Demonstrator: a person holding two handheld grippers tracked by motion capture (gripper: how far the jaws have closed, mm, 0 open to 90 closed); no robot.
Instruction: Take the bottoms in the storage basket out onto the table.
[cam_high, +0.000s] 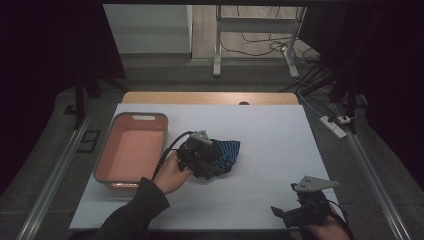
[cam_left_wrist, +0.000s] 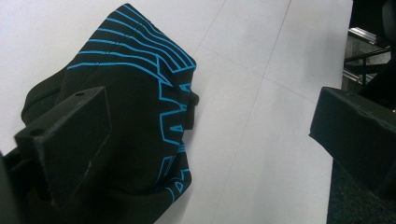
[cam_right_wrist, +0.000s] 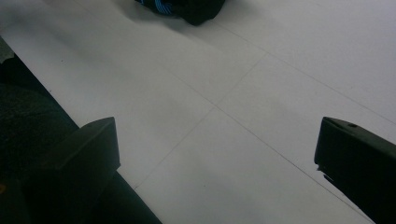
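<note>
A crumpled black cloth with bright blue lines and lettering lies near the middle of the white table. My left gripper is right at the cloth's left side, held in a hand. In the left gripper view the cloth bunches against the left jaw, and the left gripper stands open with its jaws wide apart, one over bare table. My right gripper sits near the table's front right edge. In its own view the right gripper is open over bare table, with the cloth far off at the top.
A salmon-pink tub with a grey rim stands on the table's left side, nothing in it. A dark sleeve comes in from the bottom. Beyond the table are a metal stand, loose cables and a power strip on the floor.
</note>
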